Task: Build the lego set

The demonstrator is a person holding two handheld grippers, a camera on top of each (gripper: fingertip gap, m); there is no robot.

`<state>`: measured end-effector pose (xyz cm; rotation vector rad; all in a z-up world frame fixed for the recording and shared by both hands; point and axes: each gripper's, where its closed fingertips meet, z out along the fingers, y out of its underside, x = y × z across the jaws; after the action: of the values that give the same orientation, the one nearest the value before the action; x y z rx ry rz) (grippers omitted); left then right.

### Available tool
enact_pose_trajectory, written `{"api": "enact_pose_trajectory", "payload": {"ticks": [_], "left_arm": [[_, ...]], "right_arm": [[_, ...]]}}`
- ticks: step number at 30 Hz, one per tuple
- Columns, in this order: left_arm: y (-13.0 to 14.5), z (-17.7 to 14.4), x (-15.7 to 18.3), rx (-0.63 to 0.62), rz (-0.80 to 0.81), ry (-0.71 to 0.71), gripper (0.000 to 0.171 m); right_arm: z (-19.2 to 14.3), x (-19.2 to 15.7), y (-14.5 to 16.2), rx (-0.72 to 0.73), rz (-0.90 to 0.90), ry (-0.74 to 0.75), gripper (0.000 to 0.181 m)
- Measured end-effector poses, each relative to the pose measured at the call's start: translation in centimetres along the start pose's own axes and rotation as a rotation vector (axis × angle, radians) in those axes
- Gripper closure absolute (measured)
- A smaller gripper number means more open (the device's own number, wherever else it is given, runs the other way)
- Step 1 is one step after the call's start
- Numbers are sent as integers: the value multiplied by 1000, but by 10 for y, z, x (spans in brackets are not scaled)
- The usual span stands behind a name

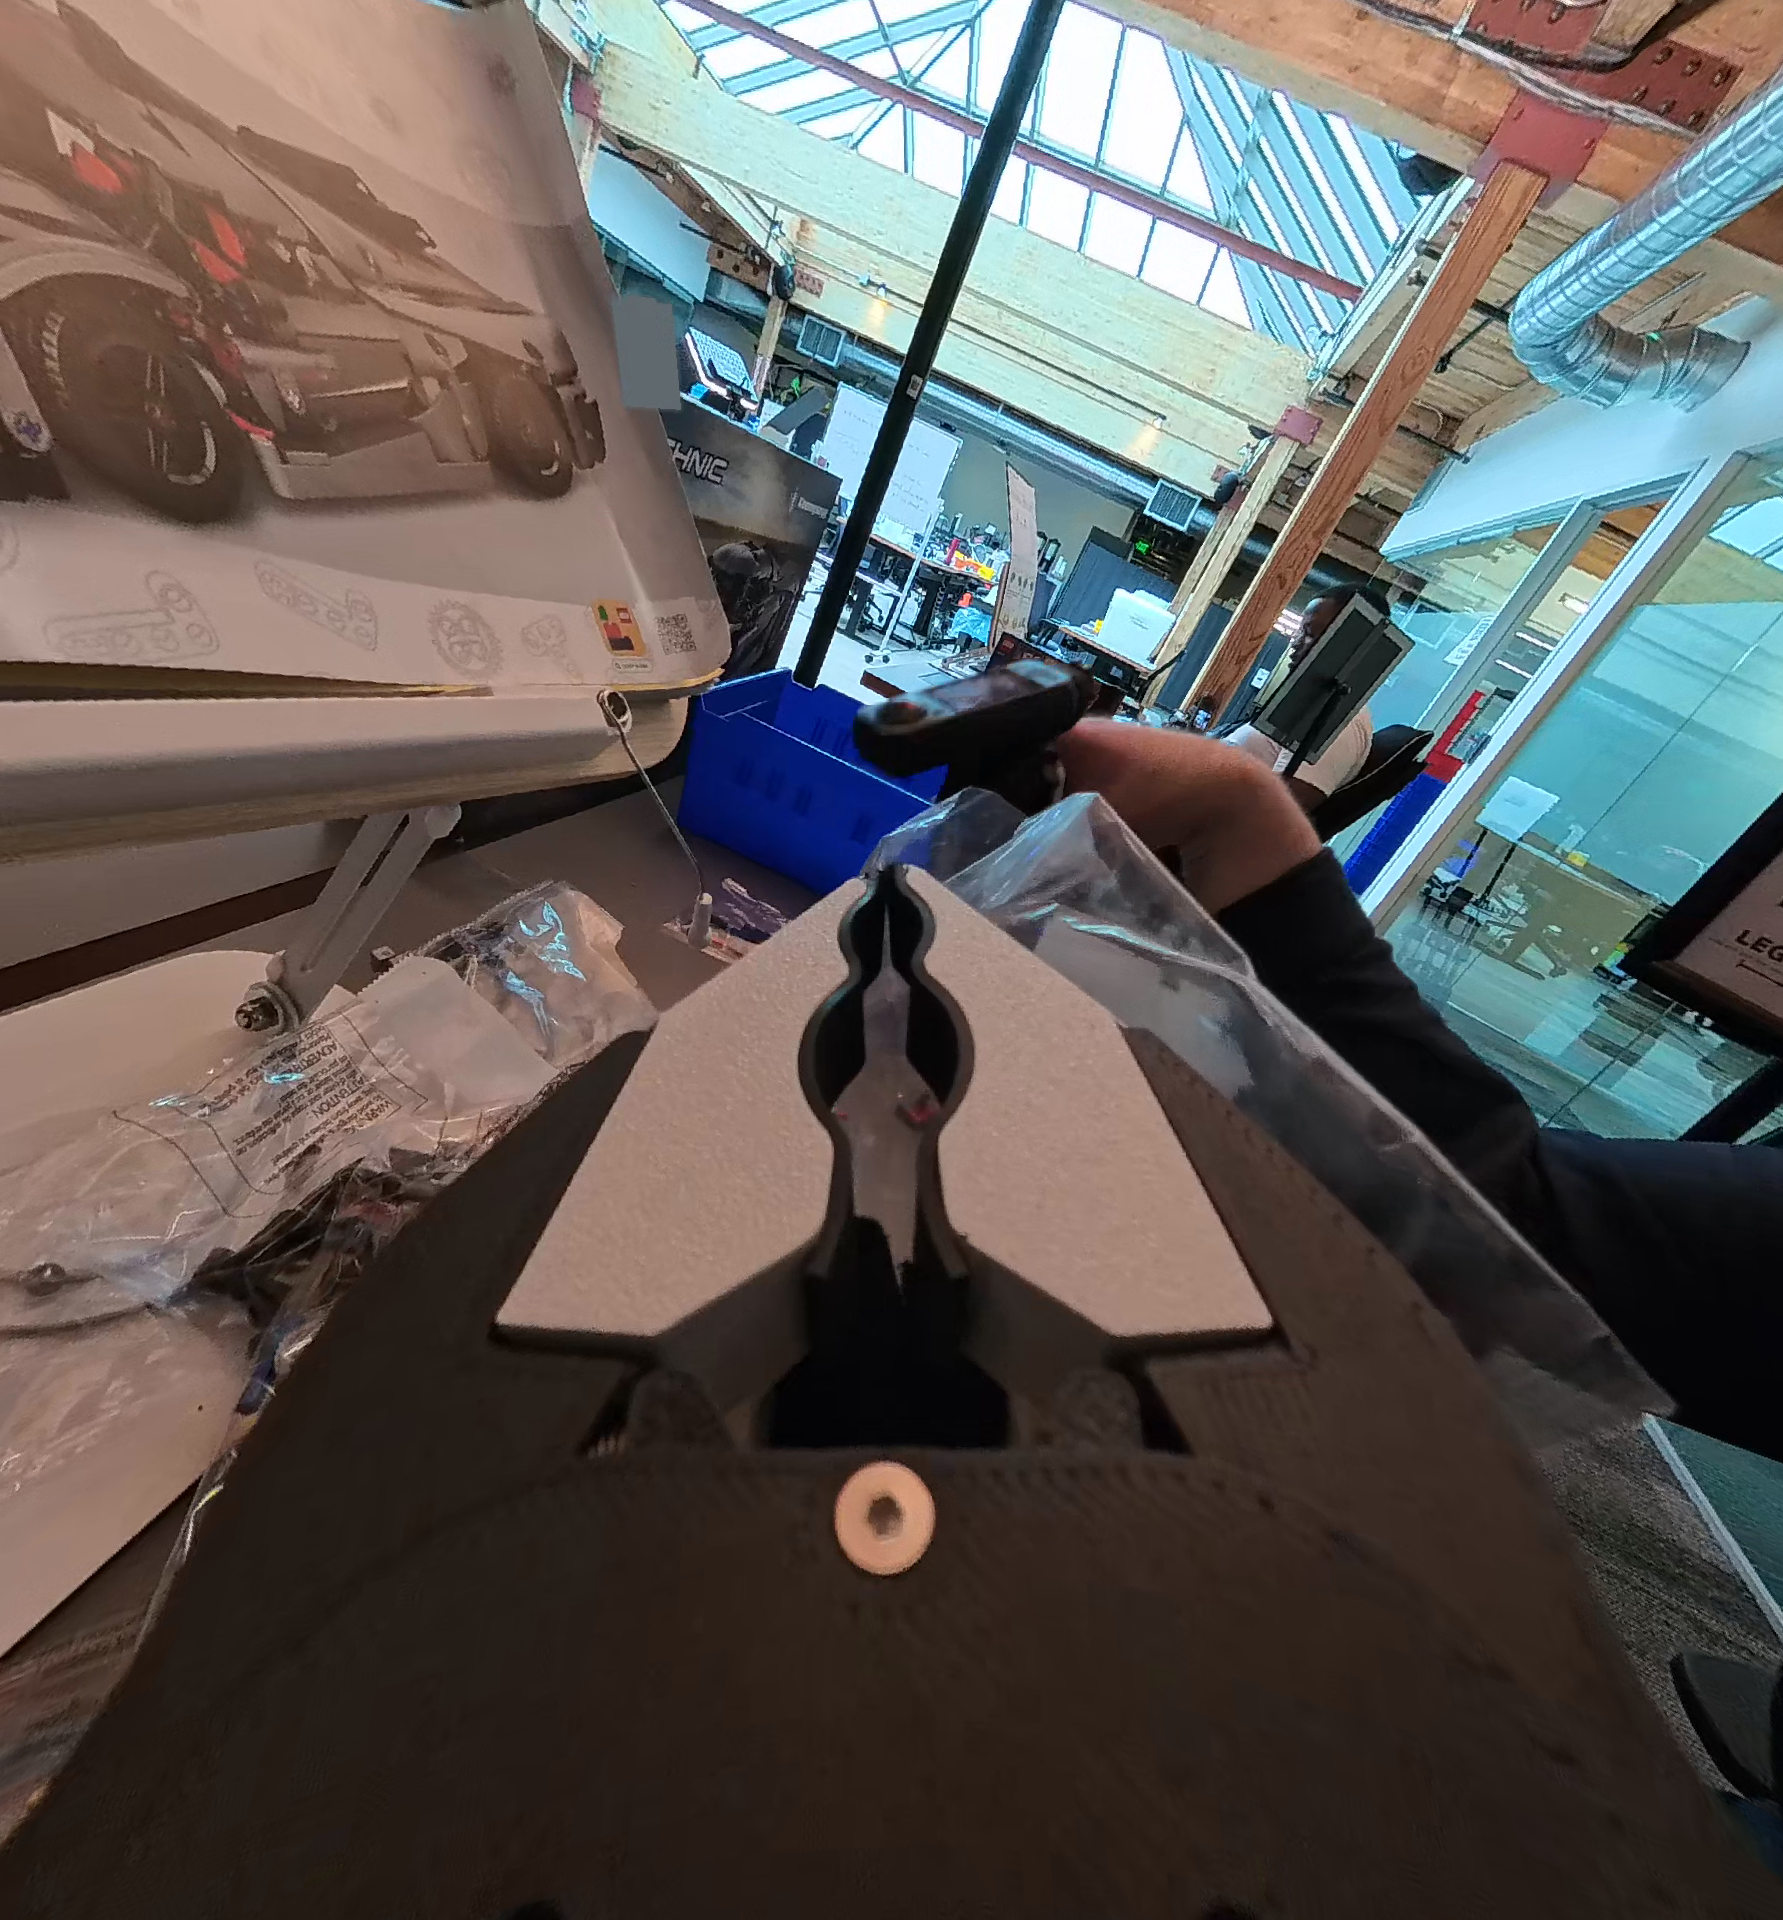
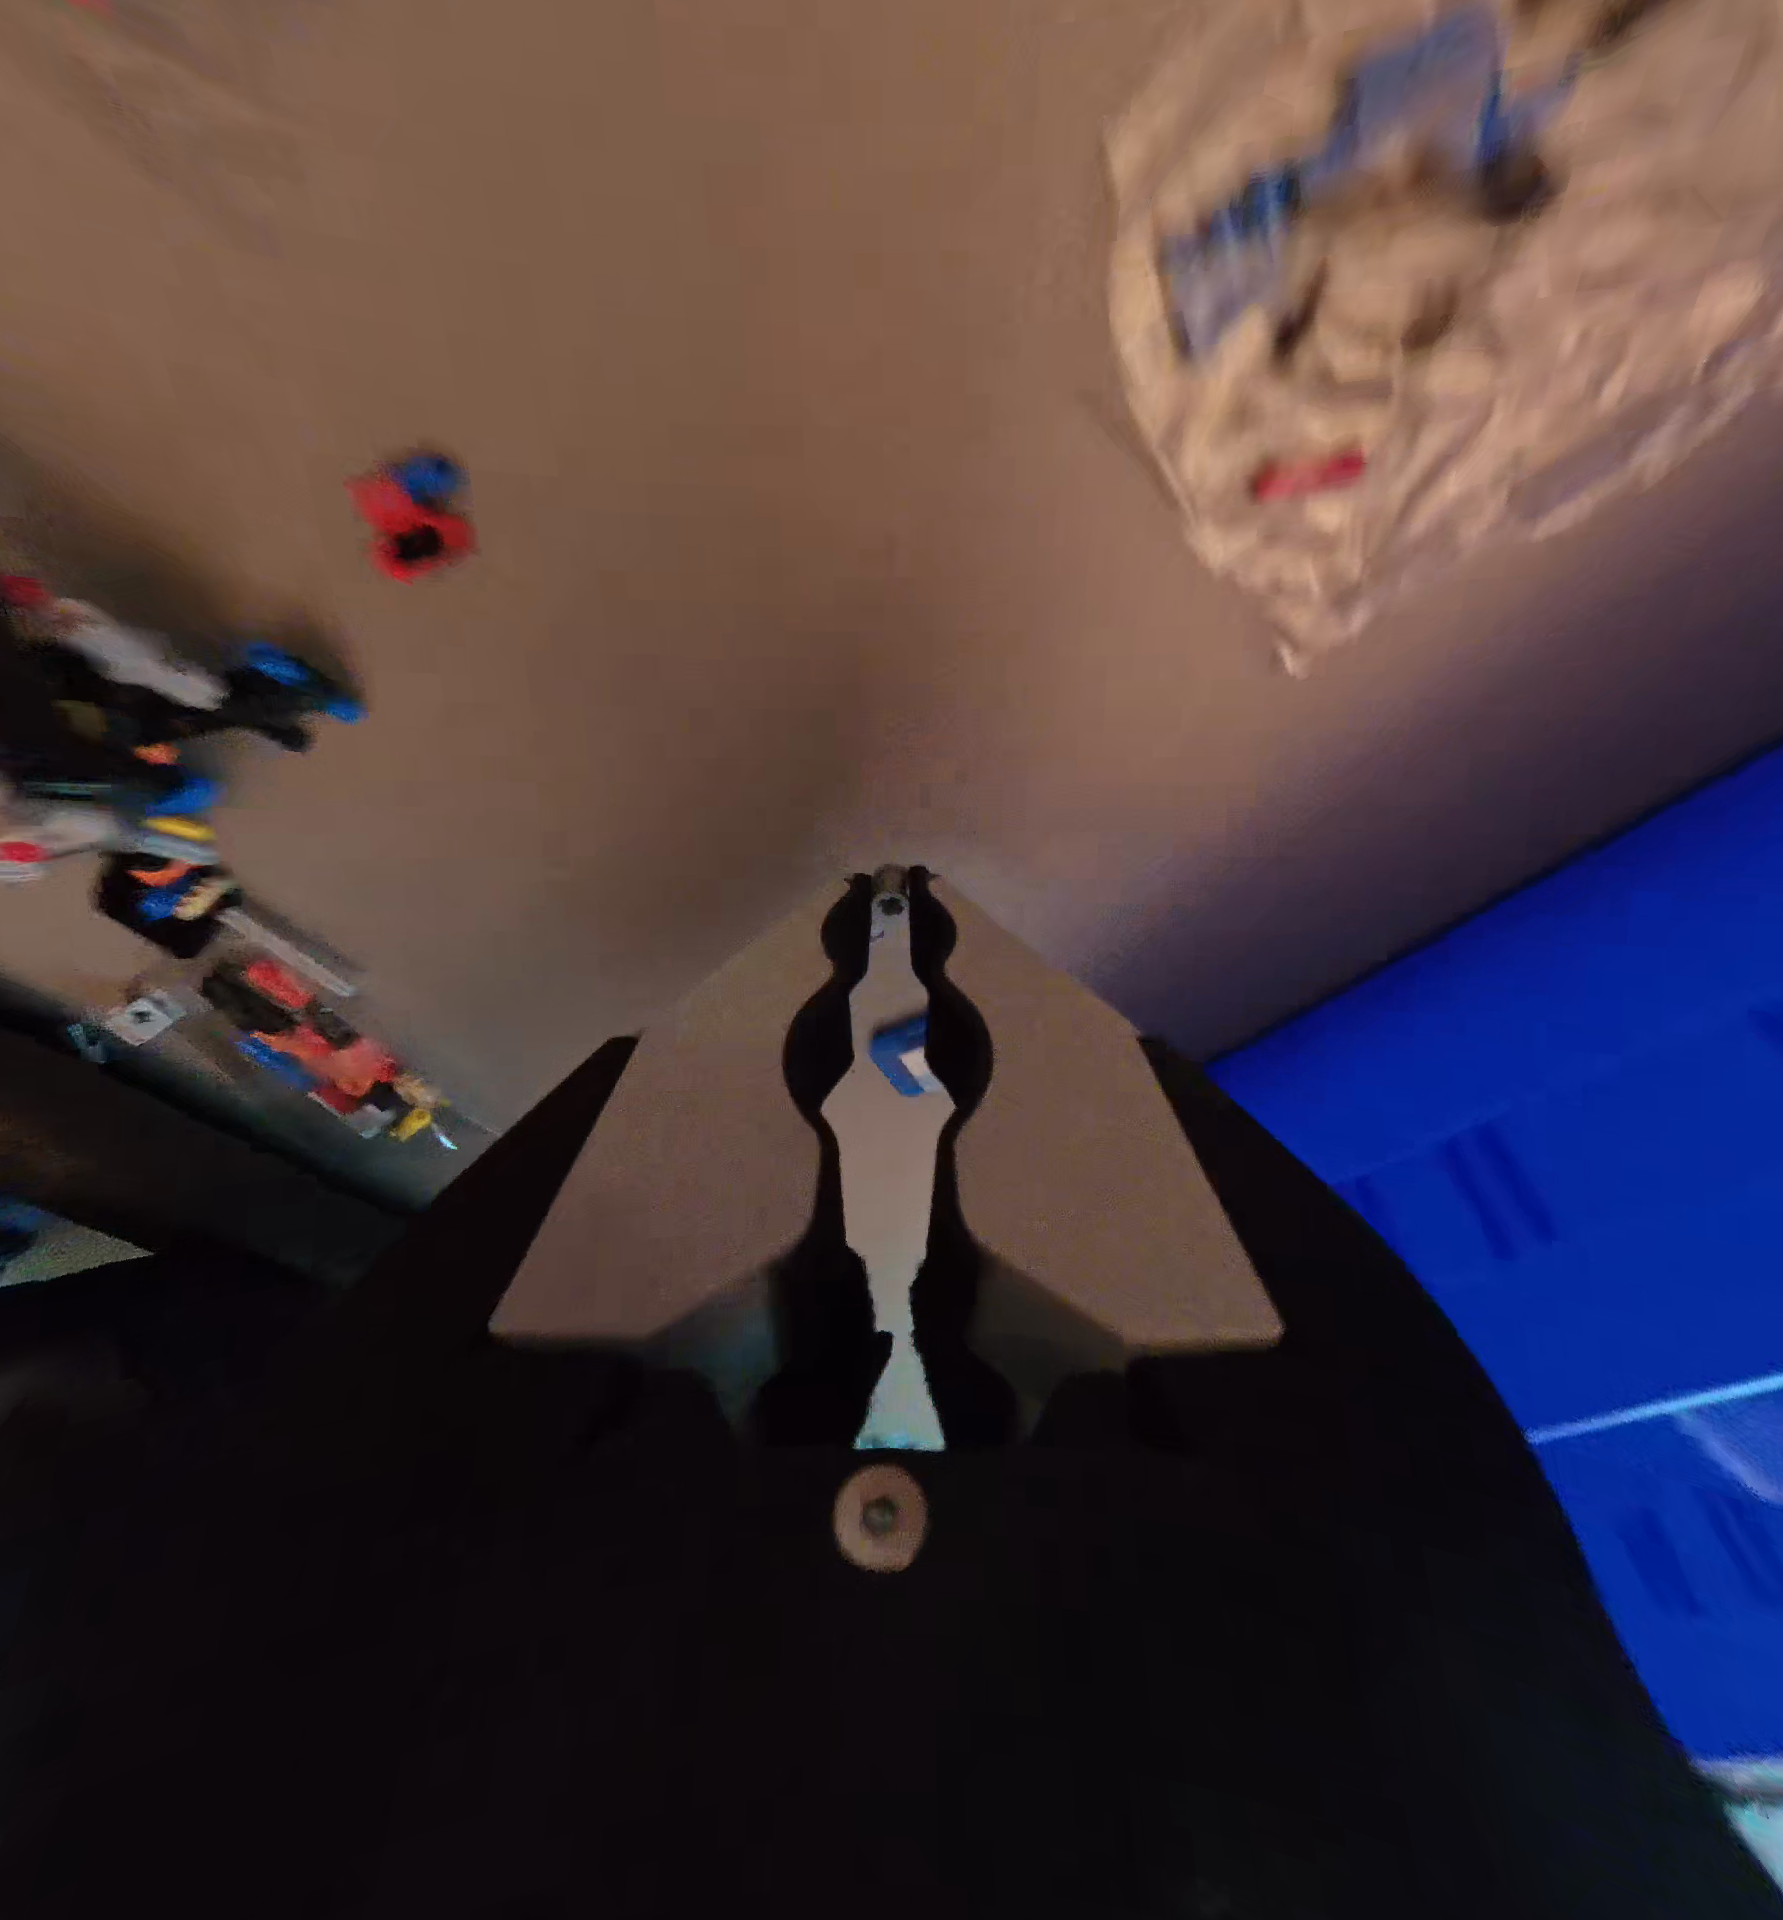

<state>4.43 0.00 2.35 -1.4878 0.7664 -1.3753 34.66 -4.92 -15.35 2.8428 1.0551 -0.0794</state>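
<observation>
left hand-held gripper (image 1: 889, 883) clamps clear bag (image 1: 1157, 935); blue bin (image 1: 783, 790) behind.

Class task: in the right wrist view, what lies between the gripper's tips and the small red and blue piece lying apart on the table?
Only bare brown table between the right gripper and the red and blue piece.
</observation>
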Motion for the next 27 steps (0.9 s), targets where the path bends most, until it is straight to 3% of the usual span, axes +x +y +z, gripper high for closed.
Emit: {"api": "enact_pose_trajectory", "payload": {"ticks": [5, 9, 14, 22, 27], "left_arm": [[1, 1, 0, -4, 1, 0, 171], [2, 2, 1, -5, 1, 0, 171], [1, 2, 1, -5, 1, 1, 171], [-2, -1, 0, 12, -1, -6, 171], [-2, 0, 0, 10, -1, -7, 171]], "right_arm": [[-50, -55, -59, 257, -273, 26, 177], [-97, -127, -101, 491, -546, 20, 177], [-113, -199, -133, 596, -780, 18, 177], [-114, -217, -168, 689, -825, 88, 177], [-121, -227, -156, 691, -867, 64, 177]]}}
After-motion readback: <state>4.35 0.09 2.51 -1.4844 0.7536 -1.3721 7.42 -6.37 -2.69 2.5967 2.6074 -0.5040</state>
